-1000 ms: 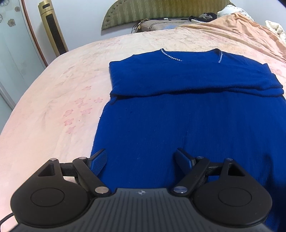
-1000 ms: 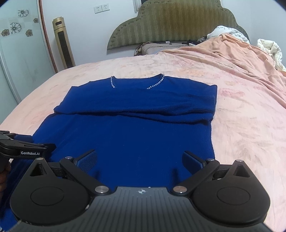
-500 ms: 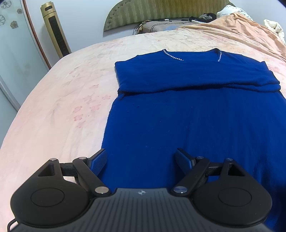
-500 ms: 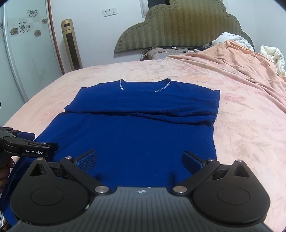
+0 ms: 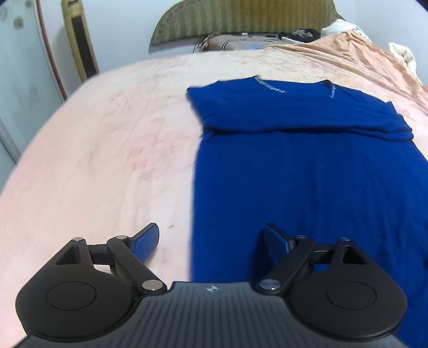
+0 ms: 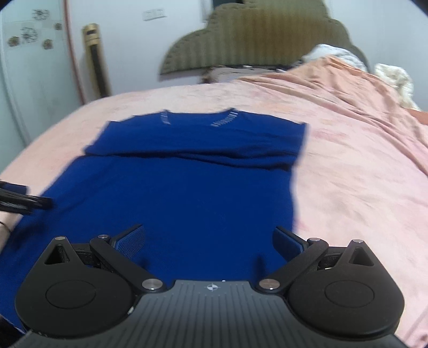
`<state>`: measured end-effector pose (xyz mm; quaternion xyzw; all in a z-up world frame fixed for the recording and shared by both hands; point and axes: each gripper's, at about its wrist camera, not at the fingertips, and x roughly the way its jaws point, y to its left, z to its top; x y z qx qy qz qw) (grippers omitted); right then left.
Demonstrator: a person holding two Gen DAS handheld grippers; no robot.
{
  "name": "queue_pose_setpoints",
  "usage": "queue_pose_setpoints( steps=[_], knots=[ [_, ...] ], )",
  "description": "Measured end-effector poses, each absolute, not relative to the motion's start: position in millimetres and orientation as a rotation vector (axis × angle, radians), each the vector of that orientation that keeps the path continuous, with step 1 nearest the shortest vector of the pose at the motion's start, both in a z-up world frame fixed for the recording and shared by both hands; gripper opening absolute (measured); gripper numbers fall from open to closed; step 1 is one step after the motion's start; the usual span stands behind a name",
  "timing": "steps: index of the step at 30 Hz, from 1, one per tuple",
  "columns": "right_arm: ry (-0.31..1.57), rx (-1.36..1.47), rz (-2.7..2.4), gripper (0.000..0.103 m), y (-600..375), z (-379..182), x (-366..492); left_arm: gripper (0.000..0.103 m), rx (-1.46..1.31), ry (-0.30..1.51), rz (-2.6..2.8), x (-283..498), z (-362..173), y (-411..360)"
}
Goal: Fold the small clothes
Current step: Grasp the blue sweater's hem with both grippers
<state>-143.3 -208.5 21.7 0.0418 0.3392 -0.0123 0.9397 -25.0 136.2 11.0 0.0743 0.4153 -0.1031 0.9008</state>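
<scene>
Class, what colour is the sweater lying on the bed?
Deep blue sweater, clearest in the right wrist view.

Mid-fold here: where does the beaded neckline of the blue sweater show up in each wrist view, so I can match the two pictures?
Left wrist: the beaded neckline of the blue knitted sweater sits upper right of centre, at the garment's far edge.
Right wrist: the neckline sits upper centre, again at the far edge.
Shared landmark: the olive-green padded headboard against the wall behind the bed.

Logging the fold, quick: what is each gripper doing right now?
Left gripper: open, holding nothing.
Right gripper: open, holding nothing.
</scene>
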Motion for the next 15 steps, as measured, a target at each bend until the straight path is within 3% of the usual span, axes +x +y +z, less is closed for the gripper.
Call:
queue_pose_setpoints(
  steps=[5, 10, 12, 13, 14, 15],
  knots=[
    [0.735, 0.192, -0.142, 0.095, -248.2, 3.2, -156.5, 0.086, -0.02, 0.938, -0.275, -5.9, 1.8, 167.9],
    [0.77, 0.275, -0.092, 0.089, -252.5, -10.8, -163.4, 0.084, 0.019, 0.933, -0.344, -8.0, 0.2, 149.2],
    [0.765, 0.26, -0.087, 0.082, -245.7, -11.2, -164.6, 0.071, 0.03, 0.925, -0.386, -11.8, -0.2, 140.2],
    [0.759, 0.263, -0.076, 0.069, -244.4, -11.1, -165.0, 0.051, 0.048, 0.919, -0.39, -13.3, 0.7, 134.2],
    [0.752, 0.268, -0.058, 0.047, -243.9, -10.9, -165.1, 0.028, 0.062, 0.918, -0.393, -13.2, 1.4, 129.1],
    [0.748, 0.276, -0.06, 0.038, -243.8, -11.4, -164.6, 0.018, 0.053, 0.929, -0.409, -10.9, 1.6, 126.0]
  ],
)
